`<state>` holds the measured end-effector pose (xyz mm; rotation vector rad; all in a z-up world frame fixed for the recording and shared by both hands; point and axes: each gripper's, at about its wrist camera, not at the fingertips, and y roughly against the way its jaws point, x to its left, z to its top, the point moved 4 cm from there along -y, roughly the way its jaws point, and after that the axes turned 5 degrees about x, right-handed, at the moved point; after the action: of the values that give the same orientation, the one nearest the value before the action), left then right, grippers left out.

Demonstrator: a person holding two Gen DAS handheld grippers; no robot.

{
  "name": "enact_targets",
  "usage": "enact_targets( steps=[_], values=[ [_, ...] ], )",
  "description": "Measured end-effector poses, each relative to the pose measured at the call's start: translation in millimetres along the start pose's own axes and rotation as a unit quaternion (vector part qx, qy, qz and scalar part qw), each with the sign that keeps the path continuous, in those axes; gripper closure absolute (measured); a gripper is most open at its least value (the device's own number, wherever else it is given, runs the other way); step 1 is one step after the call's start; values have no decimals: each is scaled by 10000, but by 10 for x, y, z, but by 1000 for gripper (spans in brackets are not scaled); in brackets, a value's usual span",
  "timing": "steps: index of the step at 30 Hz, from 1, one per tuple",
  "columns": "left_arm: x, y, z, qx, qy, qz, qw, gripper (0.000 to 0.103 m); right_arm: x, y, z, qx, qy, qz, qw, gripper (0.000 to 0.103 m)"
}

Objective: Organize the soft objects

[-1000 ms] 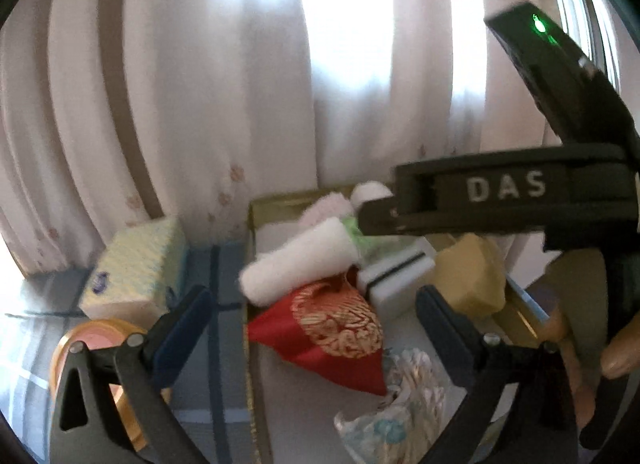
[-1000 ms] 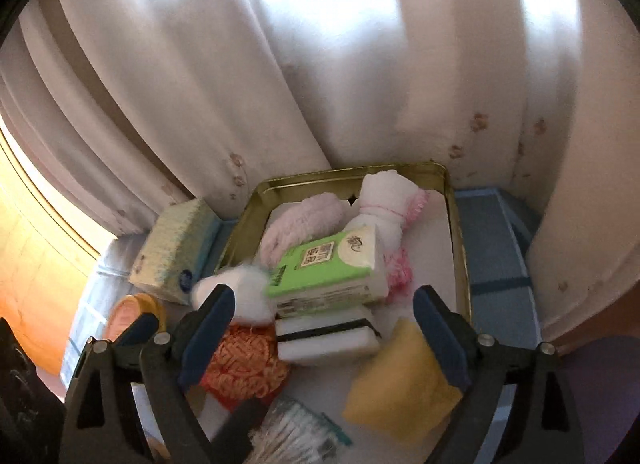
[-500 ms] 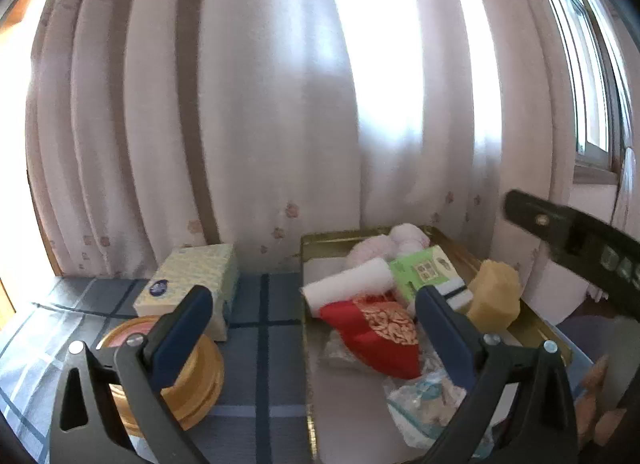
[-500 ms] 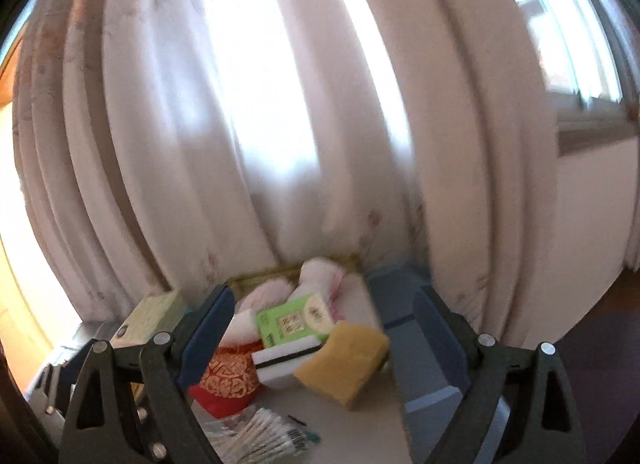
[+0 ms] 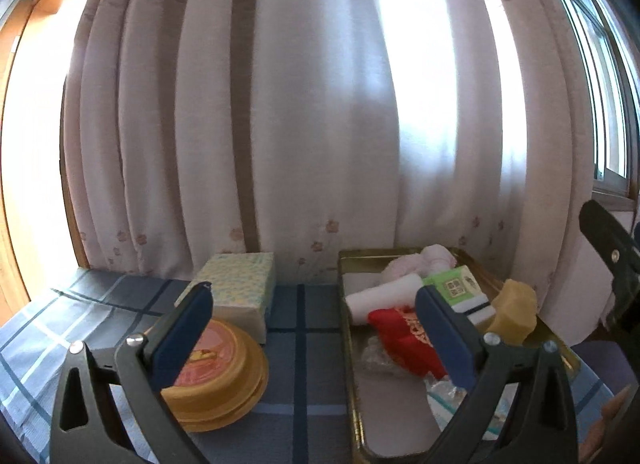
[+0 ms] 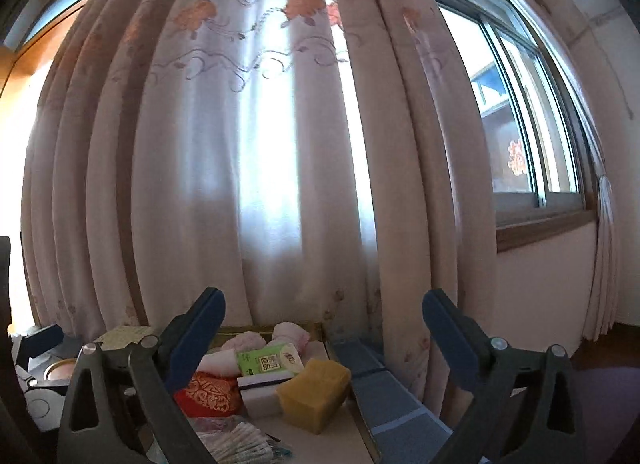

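A gold tray (image 5: 372,253) holds the soft things: a yellow sponge (image 5: 514,312), a green tissue pack (image 5: 454,284), a white rolled towel (image 5: 380,298), a red embroidered pouch (image 5: 400,336), pink fluffy socks (image 5: 436,258) and a plastic packet (image 5: 444,388). My left gripper (image 5: 312,304) is open and empty, back from the tray's left side. My right gripper (image 6: 324,300) points level at the curtain, its jaws opening with nothing between them. Below it lie the yellow sponge (image 6: 314,388), tissue pack (image 6: 268,360), pouch (image 6: 208,392) and a white-and-black sponge (image 6: 260,392).
A patterned tissue box (image 5: 236,288) and a round yellow tin (image 5: 216,372) stand left of the tray on the blue checked cloth (image 5: 304,344). A pale curtain (image 5: 320,104) hangs close behind the table. A window (image 6: 520,124) is at the right. A bag of cotton swabs (image 6: 236,440) lies at the tray's front.
Both grippers have drawn back from the tray and tilted up toward the curtain. The right gripper has left the front of the left camera for its right edge, and its jaws stand slightly wider.
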<state>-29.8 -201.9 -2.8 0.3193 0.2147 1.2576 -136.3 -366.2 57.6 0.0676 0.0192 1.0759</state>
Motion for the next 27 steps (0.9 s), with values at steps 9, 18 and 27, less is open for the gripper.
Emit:
enact_targets(
  steps=[9, 18, 27],
  values=[
    [18, 154, -1, -286, 37, 68, 9996, 0, 55, 116, -3, -182, 150, -199, 9995, 1],
    [-42, 259, 20, -498, -115, 174, 9985, 0, -151, 140, -7, -228, -286, -259, 9990, 1],
    [-115, 320, 26, -654, -299, 260, 9971, 0, -169, 168, -5, -286, -295, -232, 9989, 1]
  ],
)
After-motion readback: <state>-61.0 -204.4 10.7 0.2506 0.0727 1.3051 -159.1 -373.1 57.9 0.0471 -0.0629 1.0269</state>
